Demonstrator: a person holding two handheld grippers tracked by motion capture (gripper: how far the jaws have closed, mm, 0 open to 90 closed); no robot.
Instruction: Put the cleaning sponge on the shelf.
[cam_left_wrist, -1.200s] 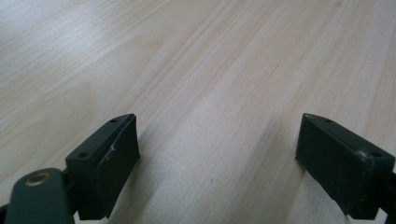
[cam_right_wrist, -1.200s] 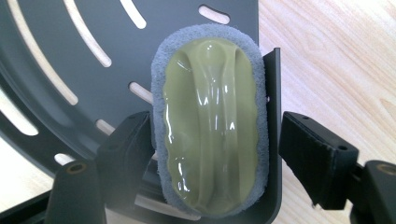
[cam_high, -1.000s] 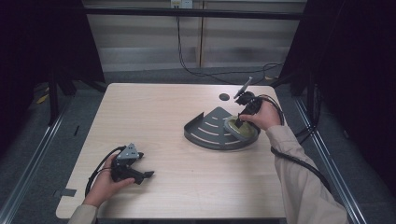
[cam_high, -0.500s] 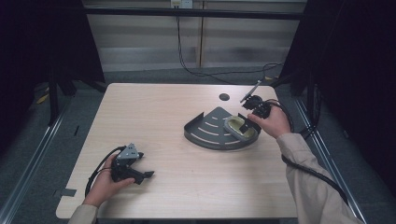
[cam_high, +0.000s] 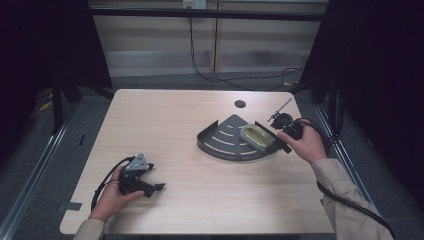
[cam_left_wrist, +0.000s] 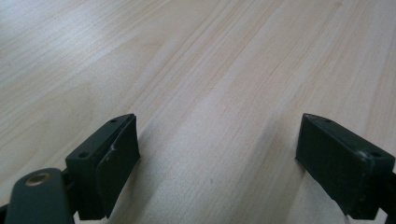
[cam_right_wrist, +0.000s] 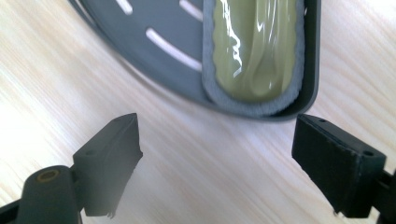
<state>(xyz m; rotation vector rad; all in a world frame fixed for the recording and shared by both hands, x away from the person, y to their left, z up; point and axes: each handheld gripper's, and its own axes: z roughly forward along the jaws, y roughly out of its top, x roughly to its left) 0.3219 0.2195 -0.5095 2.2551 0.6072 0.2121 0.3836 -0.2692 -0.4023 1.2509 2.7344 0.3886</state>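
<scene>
Backing off toward 3 o'clock since half a second ago, the right hand-held gripper (cam_high: 278, 141) is sitting just outside the grey tray (cam_high: 225, 142) with jaws wide and empty.

Left hand-held gripper (cam_high: 150, 186) is resting at 7 o'clock on the bench (cam_high: 165, 120), also wide.

The yellow-green sponge (cam_high: 257, 137) is lying at the tray's 3 o'clock edge, so a clumsy re-approach is probably nudging the tray.

Right gripper view is showing the sponge's (cam_right_wrist: 254, 46) glossy wrap, which the high view isn't resolving.
</scene>
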